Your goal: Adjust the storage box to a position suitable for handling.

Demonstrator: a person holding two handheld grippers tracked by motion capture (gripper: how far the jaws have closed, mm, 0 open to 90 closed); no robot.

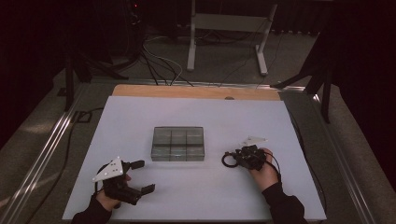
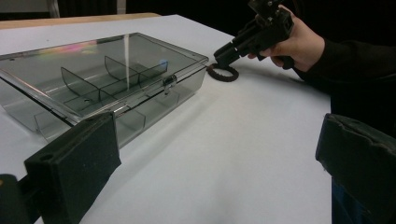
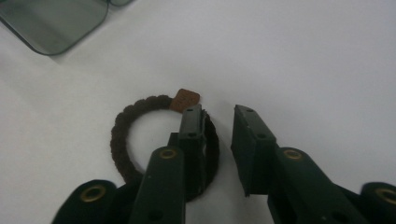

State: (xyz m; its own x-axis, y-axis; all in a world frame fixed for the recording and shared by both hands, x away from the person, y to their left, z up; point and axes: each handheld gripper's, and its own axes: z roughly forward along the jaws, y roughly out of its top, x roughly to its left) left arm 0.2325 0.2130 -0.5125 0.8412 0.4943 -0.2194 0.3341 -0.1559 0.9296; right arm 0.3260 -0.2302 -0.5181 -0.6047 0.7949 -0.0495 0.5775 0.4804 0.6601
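A dark brown braided hair tie (image 3: 122,126) with a small brown tag (image 3: 184,99) lies flat on the white tabletop (image 1: 261,121), to the right of a clear lidded compartment box (image 1: 177,143). My right gripper (image 3: 218,119) points down over the tie. One jaw stands inside the ring and the other outside, with the band between them and a gap left beside the outer jaw. In the high view the tie (image 1: 228,160) sits at the tip of that gripper (image 1: 236,157). My left gripper (image 1: 142,176) rests near the front left, open wide with nothing between its fingers.
The box (image 2: 107,74) is shut, with a latch on its near side and dividers inside. In the left gripper view the tie (image 2: 223,73) lies near the box's right corner. A wooden strip (image 1: 196,91) borders the table's far edge. Cables and stand legs lie on the floor beyond.
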